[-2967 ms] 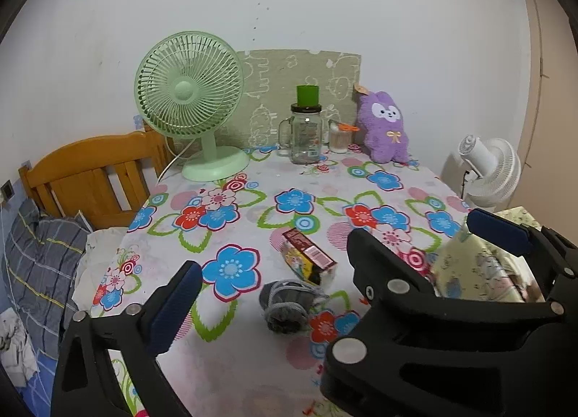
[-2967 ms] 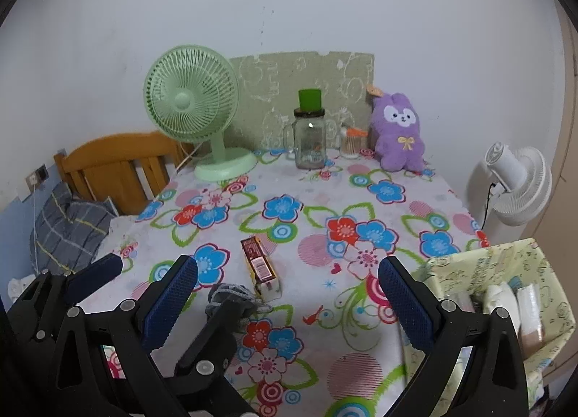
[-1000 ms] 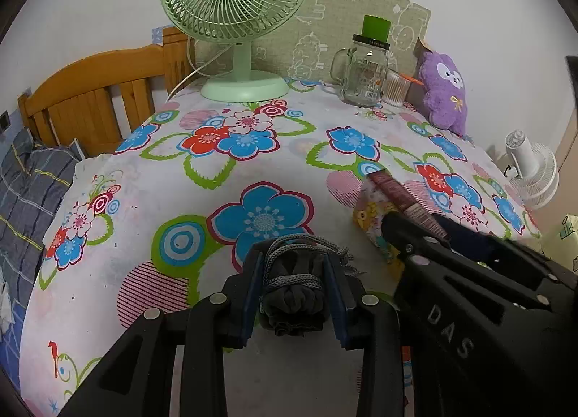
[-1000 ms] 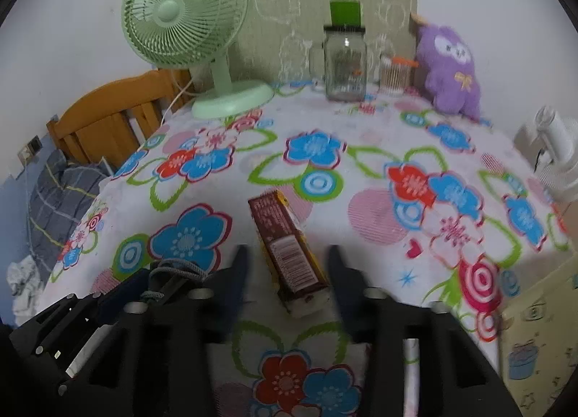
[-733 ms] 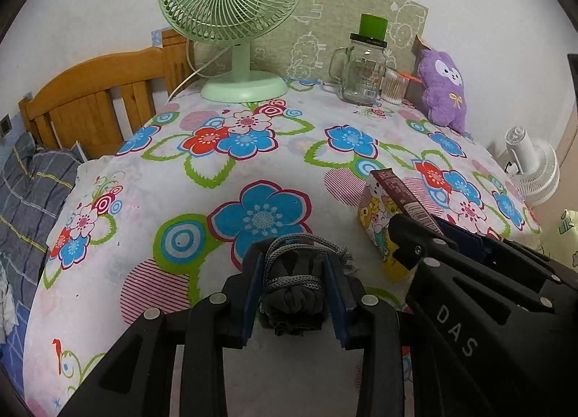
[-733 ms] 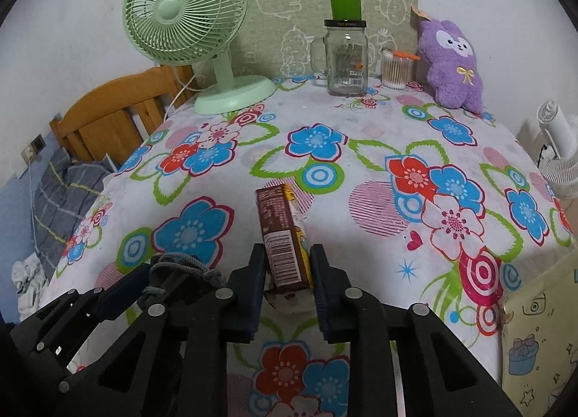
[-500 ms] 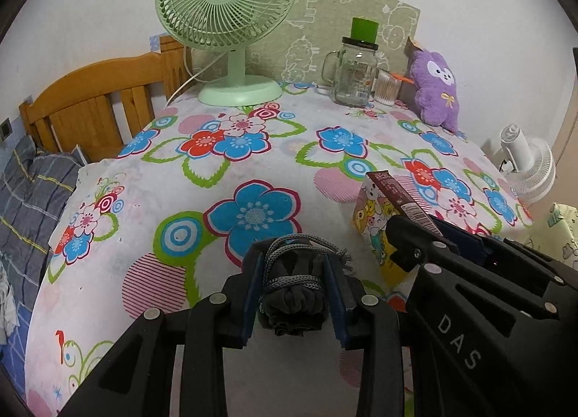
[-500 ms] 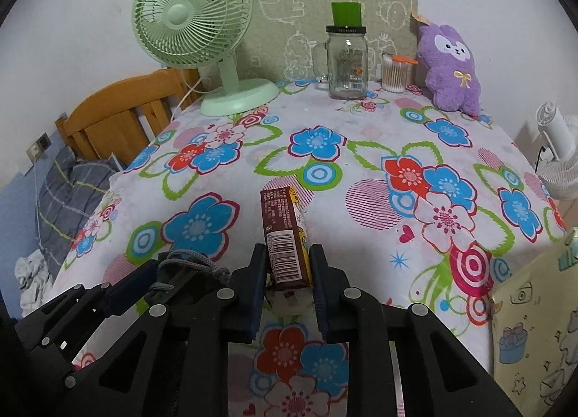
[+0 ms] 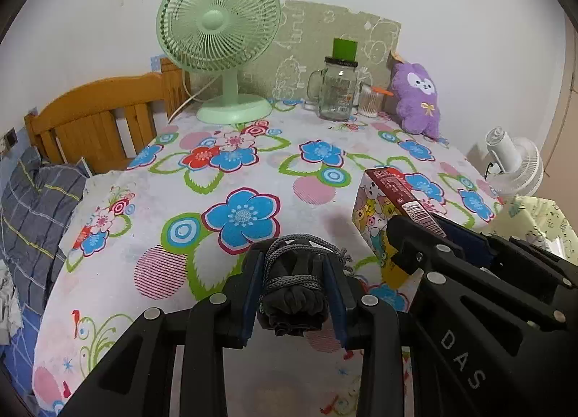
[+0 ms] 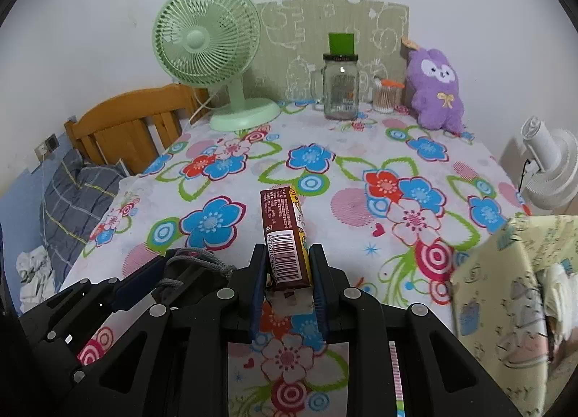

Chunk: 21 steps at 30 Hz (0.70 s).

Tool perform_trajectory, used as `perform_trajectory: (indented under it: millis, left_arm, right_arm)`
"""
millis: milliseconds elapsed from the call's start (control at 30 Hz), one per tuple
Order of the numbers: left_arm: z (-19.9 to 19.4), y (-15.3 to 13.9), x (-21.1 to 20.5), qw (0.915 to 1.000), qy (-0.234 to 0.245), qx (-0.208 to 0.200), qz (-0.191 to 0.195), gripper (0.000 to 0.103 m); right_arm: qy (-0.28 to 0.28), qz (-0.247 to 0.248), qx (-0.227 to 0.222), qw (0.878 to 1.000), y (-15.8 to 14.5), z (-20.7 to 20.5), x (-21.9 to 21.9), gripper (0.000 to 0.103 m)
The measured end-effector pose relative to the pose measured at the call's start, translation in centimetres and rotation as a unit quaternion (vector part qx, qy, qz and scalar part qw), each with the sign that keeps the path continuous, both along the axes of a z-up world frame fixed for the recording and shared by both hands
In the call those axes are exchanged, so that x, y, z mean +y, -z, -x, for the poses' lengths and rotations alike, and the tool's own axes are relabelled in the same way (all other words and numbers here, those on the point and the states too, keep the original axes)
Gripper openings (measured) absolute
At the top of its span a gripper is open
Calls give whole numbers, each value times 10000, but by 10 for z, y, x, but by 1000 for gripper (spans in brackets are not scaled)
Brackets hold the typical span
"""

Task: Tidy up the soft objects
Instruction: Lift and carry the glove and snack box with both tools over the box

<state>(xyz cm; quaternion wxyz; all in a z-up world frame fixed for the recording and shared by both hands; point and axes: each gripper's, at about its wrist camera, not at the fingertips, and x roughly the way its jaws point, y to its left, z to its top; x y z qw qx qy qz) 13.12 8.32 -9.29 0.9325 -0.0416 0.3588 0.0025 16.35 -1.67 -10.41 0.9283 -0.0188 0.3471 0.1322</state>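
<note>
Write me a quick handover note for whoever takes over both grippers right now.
Left gripper: shut on the dark drawstring pouch, held above the floral tablecloth.
Right gripper: shut on the brown carton, also held up.
Fabric storage bin sits at the table's right edge, already holding soft items.
Done: both items grasped.
Left: probably carry them to the bin and release. The purple plush at the back is untouched.

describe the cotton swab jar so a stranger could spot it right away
Look to the far edge of the floral table, against the wall. Between the glass mug jar with its green lid and the purple plush toy stands the cotton swab jar: the smallest, clear, packed with white swabs, with an orange flap.
</note>
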Motion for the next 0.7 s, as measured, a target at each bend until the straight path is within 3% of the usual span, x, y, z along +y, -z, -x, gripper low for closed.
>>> perform_trajectory:
  millis: [700]
  left_arm:
    - [48, -43, -35, 9990, 108, -434, -80, 34]
  right_arm:
    - [146, -115, -360, 9992, -43, 58, -38, 27]
